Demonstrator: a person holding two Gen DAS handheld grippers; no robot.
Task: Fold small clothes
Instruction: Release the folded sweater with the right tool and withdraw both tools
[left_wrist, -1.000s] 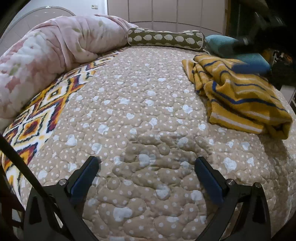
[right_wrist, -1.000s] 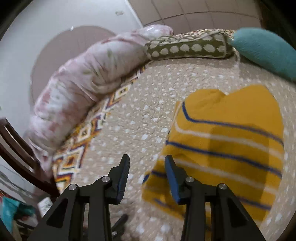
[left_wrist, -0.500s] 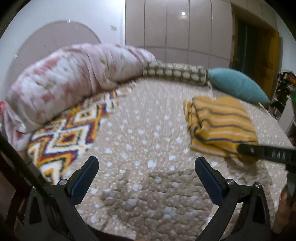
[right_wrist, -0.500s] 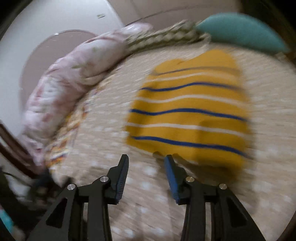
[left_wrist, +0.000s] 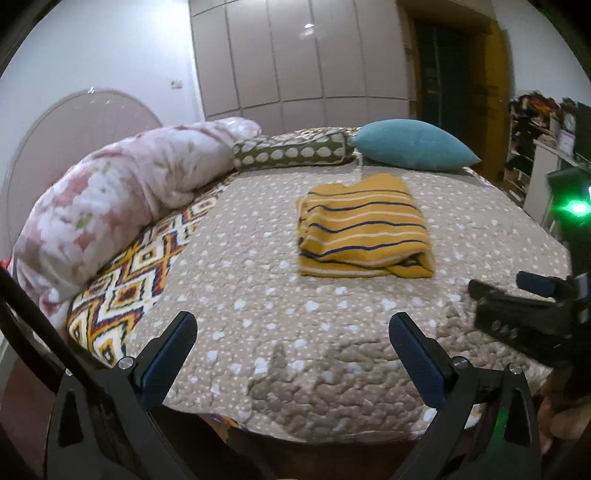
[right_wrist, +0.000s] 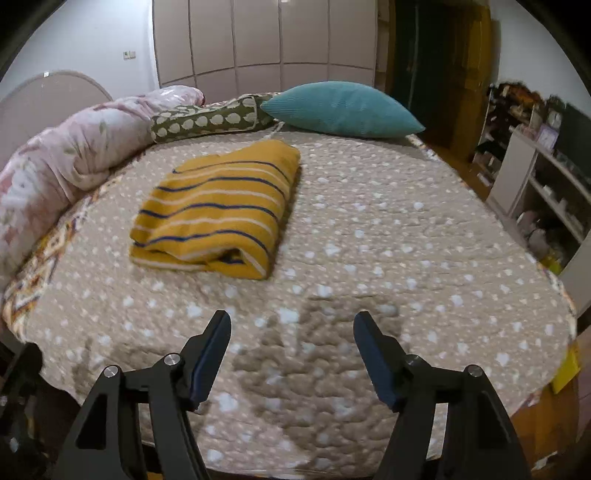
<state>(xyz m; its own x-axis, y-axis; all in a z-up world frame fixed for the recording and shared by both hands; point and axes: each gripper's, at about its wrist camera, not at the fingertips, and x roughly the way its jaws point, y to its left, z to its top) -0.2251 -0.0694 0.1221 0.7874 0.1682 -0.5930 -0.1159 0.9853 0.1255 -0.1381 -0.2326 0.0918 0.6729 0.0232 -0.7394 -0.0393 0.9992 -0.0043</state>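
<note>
A mustard-yellow garment with blue and white stripes (left_wrist: 364, 227) lies folded into a flat rectangle on the beige dotted quilt (left_wrist: 258, 295); it also shows in the right wrist view (right_wrist: 218, 210). My left gripper (left_wrist: 293, 349) is open and empty, held back over the bed's near edge, well short of the garment. My right gripper (right_wrist: 291, 347) is open and empty, also back near the bed's edge; it shows from the side at the right of the left wrist view (left_wrist: 509, 295).
A rolled pink floral duvet (left_wrist: 110, 199) lies along the left. A green patterned bolster (left_wrist: 291, 153) and a teal cushion (left_wrist: 413, 144) sit at the far end. A patterned blanket (left_wrist: 136, 266) shows at the left edge. White shelves (right_wrist: 543, 192) stand right of the bed.
Both grippers have pulled back from the garment toward the bed's near edge and risen. The right gripper has opened wider. The garment lies folded and let go.
</note>
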